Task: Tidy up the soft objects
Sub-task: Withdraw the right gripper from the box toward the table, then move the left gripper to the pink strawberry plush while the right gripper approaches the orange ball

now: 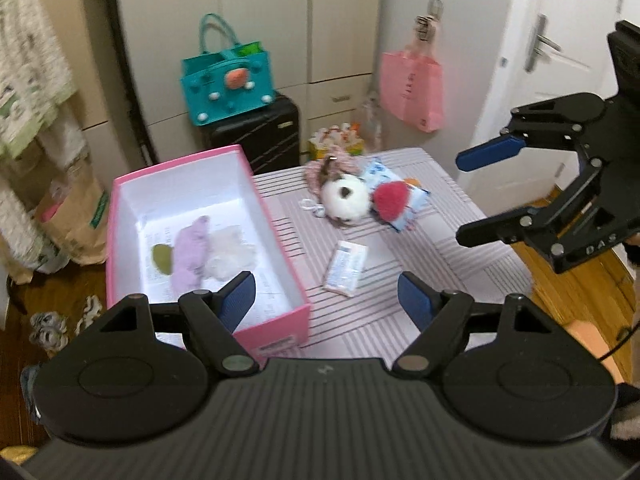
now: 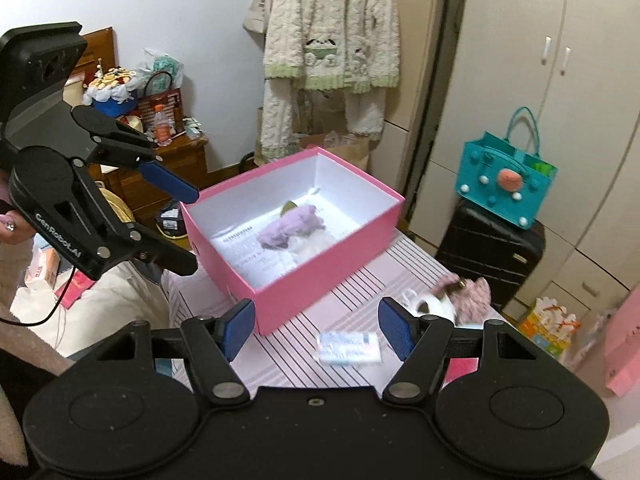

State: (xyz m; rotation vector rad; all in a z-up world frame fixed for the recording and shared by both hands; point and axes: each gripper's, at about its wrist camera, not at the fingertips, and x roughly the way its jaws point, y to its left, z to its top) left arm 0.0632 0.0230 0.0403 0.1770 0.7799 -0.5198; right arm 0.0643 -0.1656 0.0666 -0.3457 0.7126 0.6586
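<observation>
Pink box (image 1: 276, 216) holds three soft items; plush (image 1: 346, 200) and packets wait beyond both empty, half-open jaws.

A home bedroom: tall wardrobe (image 2: 520, 80), hung fleece pyjamas (image 2: 332, 40), suitcase (image 2: 492, 248), wooden nightstand (image 2: 176, 168).

In the right wrist view, the white plush toy (image 2: 434, 307) is partly hidden behind the right gripper's (image 2: 316, 330) finger, and the pink bag (image 2: 624, 344) is cut off by the picture's edge. The printing on the small packet (image 2: 349, 347) is too blurred to read. In the left wrist view, the blue-patterned packet (image 1: 394, 188) lies mostly under the red plush (image 1: 391, 200), and the hanging fleece garment (image 1: 28, 72) is smeared by blur and cut off at the edge.
</observation>
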